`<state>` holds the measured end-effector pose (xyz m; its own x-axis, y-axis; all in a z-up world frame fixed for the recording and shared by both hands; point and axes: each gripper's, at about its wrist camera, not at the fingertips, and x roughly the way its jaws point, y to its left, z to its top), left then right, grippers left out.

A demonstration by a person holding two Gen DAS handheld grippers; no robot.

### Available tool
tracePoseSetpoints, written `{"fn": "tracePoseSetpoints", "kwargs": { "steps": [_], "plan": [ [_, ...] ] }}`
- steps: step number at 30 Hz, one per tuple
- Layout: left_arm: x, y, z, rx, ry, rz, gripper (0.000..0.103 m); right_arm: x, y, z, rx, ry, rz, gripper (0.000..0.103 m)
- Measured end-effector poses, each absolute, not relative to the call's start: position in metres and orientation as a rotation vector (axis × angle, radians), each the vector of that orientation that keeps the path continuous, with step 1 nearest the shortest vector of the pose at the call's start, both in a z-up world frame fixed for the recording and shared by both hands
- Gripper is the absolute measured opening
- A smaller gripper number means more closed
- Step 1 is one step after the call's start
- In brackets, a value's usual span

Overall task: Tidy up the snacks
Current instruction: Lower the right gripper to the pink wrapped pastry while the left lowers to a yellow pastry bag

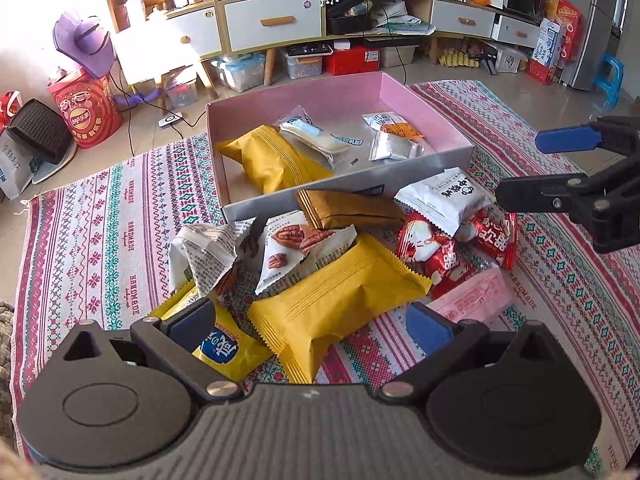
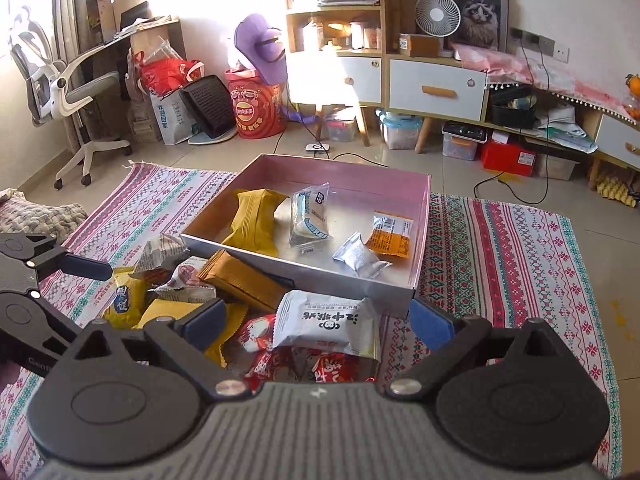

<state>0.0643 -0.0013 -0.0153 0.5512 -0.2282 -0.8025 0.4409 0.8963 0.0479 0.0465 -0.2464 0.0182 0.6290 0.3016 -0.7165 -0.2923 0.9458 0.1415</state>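
Observation:
A pink box sits on a patterned mat and holds a yellow packet, a clear-blue packet, a silver packet and an orange packet. A pile of snacks lies in front of the box. My left gripper is open above a large yellow packet. My right gripper is open above a white packet and red packets. A brown packet leans on the box wall.
The patterned mat covers the tiled floor. A pecan packet and a pink packet lie in the pile. Cabinets, storage bins and a red Lay's bucket stand behind. An office chair is far left.

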Motion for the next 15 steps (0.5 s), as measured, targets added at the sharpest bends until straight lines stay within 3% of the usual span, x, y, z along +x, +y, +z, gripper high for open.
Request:
{"fn": "tracePoseSetpoints", "kwargs": {
  "steps": [15],
  "plan": [
    [0.071, -0.007, -0.041, 0.376, 0.872, -0.621, 0.103, 0.019, -0.21, -0.007, -0.188, 0.887, 0.623, 0.095]
  ]
}}
